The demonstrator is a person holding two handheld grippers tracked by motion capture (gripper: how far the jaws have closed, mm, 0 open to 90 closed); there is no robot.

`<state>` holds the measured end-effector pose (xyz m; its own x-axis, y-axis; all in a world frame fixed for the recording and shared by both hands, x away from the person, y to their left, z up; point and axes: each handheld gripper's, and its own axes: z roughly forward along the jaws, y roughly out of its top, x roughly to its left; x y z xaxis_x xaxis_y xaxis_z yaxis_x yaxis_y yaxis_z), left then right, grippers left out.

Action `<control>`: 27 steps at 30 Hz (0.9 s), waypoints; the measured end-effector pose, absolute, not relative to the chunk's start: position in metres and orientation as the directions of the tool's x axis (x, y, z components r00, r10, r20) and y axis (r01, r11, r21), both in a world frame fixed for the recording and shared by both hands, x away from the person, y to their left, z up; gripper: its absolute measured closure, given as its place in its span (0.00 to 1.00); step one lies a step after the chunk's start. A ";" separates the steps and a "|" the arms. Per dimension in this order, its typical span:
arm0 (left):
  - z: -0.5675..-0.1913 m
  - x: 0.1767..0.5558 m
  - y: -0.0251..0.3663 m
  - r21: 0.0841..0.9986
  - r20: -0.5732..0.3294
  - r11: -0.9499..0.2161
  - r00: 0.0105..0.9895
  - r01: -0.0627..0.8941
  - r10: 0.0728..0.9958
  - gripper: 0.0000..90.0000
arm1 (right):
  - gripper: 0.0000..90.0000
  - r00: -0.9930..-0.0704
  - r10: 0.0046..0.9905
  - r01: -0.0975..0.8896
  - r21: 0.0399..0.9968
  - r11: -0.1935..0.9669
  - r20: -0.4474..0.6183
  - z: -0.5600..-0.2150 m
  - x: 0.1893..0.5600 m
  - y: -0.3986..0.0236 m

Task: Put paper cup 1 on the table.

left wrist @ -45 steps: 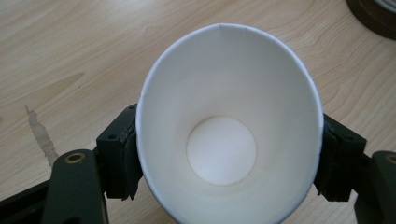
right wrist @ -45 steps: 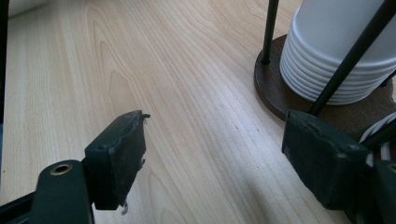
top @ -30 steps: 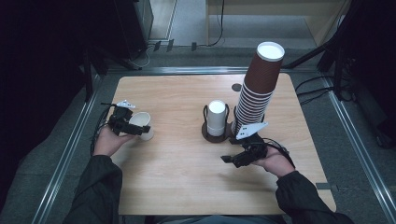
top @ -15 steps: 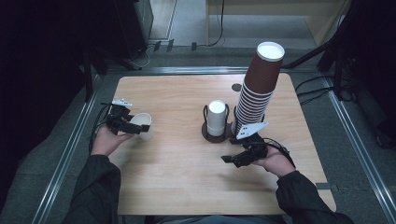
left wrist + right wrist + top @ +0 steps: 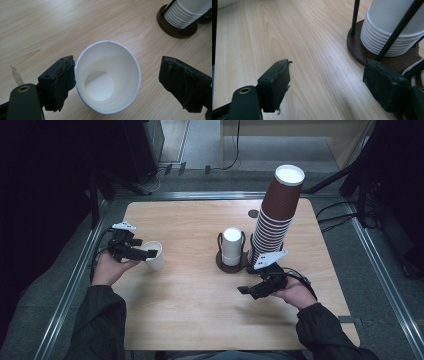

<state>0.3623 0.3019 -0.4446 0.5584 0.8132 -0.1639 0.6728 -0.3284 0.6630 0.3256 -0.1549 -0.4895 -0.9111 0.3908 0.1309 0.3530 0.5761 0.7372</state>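
Fingers of my left gripper (image 5: 117,82) stand apart around a white paper cup (image 5: 107,77), one touching its rim, having just opened. It sits mid-left on the bench (image 5: 190,320). My right gripper (image 5: 332,85) is open at lower right.

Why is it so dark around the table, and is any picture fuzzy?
In the high view, light falls on the wooden table while the room around it stays nearly black. In the left gripper view, the white cup looks sharp, with soft shade inside. In the right gripper view, the near claw pads look slightly soft, and the wood shows a pale sheen.
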 end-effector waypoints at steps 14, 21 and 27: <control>-0.435 0.349 0.281 0.650 -0.182 -0.368 0.606 0.665 0.774 0.15 | 0.23 -0.927 0.359 0.306 0.778 0.548 0.111 -0.480 0.321 -0.154; -0.433 0.342 0.266 0.645 -0.219 -0.390 0.647 0.657 0.730 0.14 | 0.20 -0.914 0.386 0.346 0.740 0.576 0.127 -0.477 0.324 -0.152; -0.428 0.333 0.250 0.655 -0.211 -0.410 0.675 0.635 0.708 0.12 | 0.20 -0.923 0.357 0.340 0.734 0.588 0.142 -0.476 0.323 -0.154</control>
<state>0.3334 0.2504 -0.4281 0.6746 0.7075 -0.2106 0.6349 -0.4104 0.6546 0.3227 -0.1536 -0.4758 -0.9232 0.3573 0.1419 0.3403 0.5882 0.7336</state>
